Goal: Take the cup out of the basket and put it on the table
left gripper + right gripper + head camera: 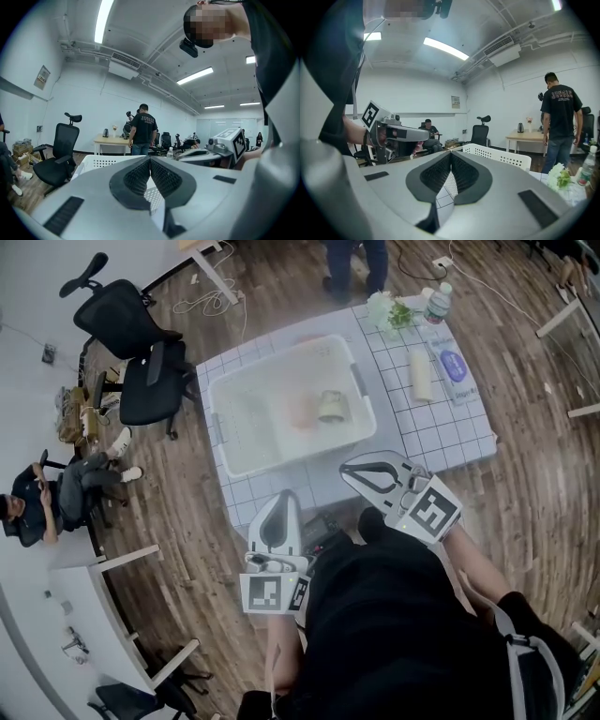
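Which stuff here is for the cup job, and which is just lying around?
For the job: cup, basket, table, left gripper, right gripper, both shut and empty.
Just lying about: water bottle, flowers, white roll, office chair.

This looks like an office. A black desk chair [131, 343] stands on a wood floor [534, 474]. A white desk [94, 596] runs along the wall, and a person [47, 498] sits near it. Long lights [104, 21] shine on the white ceiling. Another person [560, 108] stands by a small table [529, 136] with a kettle [520, 127] on it
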`<act>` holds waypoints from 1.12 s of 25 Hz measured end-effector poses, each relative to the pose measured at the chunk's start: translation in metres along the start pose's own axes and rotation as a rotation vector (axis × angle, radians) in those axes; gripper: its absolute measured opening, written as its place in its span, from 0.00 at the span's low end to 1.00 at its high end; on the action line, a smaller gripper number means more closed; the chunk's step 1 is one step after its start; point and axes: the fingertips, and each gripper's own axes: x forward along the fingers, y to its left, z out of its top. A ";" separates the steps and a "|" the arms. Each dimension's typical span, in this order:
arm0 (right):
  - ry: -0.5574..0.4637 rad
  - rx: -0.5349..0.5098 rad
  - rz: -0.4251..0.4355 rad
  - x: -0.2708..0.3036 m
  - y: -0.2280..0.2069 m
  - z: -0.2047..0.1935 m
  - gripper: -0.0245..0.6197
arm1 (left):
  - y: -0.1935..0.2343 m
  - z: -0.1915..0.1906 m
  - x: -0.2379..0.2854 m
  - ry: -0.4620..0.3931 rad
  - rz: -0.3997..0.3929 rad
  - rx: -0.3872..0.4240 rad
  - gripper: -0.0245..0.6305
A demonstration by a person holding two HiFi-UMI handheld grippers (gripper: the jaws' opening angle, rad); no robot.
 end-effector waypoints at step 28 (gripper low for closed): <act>0.014 0.073 -0.255 -0.013 -0.021 -0.011 0.06 | 0.052 -0.036 0.125 0.385 -0.221 0.180 0.07</act>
